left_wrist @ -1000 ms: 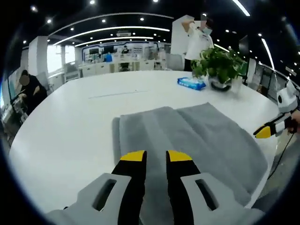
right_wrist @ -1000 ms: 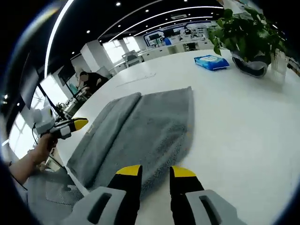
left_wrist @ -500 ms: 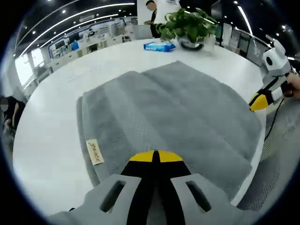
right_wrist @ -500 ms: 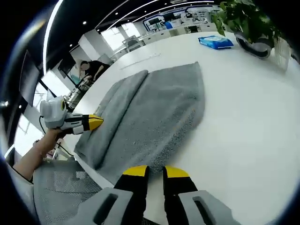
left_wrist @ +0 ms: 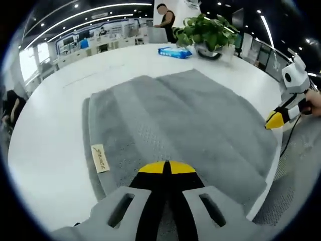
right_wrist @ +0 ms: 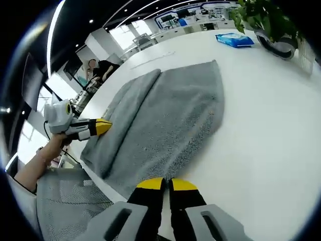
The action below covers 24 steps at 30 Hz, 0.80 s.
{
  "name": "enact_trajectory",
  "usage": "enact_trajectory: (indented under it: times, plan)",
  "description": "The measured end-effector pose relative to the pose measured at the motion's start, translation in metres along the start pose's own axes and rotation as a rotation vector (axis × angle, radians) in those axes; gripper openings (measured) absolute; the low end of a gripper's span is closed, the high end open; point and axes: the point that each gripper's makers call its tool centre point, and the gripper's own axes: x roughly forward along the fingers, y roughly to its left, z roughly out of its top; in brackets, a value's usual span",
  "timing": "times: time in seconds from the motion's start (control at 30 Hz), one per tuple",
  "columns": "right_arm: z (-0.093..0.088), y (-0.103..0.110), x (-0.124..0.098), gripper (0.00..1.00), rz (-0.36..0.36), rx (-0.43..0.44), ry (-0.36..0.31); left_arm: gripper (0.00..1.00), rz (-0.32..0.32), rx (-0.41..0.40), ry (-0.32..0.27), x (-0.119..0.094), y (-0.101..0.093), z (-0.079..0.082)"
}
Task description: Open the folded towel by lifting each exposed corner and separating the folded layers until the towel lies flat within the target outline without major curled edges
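Observation:
A grey folded towel (left_wrist: 170, 110) lies on the white table (left_wrist: 45, 130), with a lengthwise fold ridge and a small beige label (left_wrist: 100, 157) near its edge. My left gripper (left_wrist: 166, 167) has its yellow tips pressed together on the towel's near edge. In the right gripper view the towel (right_wrist: 170, 115) stretches away from my right gripper (right_wrist: 167, 184), whose tips are closed at the towel's near edge. The left gripper (right_wrist: 95, 126), held by a hand, touches the towel's left edge there. The right gripper (left_wrist: 277, 118) sits at the towel's right edge in the left gripper view.
A potted plant (left_wrist: 205, 31) and a blue wipes pack (left_wrist: 174, 51) stand at the table's far side; the same plant (right_wrist: 268, 22) and pack (right_wrist: 234, 39) appear in the right gripper view. The table edge (left_wrist: 271, 175) runs close by. People are in the background.
Both grippers went from open a second ago to shut at the towel's edges. Both cameras have moved closer to the towel; since half a second ago little has shifted.

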Motion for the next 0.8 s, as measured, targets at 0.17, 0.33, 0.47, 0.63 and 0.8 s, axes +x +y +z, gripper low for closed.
enact_trajectory:
  times: [0.17,0.33,0.47,0.63,0.8]
  plan:
    - [0.018,0.011,-0.005,0.0,0.016,-0.035,-0.047,0.0,-0.003,-0.009,-0.001,0.0,0.0,0.0]
    - [0.041,0.023,-0.002,0.0,0.029,-0.086,-0.076,0.0,-0.003,-0.006,-0.003,0.0,0.0,0.0]
    - [0.057,0.03,0.008,0.0,0.043,-0.125,-0.075,0.0,-0.002,0.0,-0.006,0.001,0.0,0.001]
    - [0.073,0.037,0.023,0.0,0.048,-0.187,-0.058,0.0,-0.003,-0.002,-0.007,0.001,0.0,0.001]
    - [0.091,0.046,0.041,0.0,0.048,-0.268,-0.038,0.0,-0.003,-0.002,-0.009,0.001,0.001,0.001]
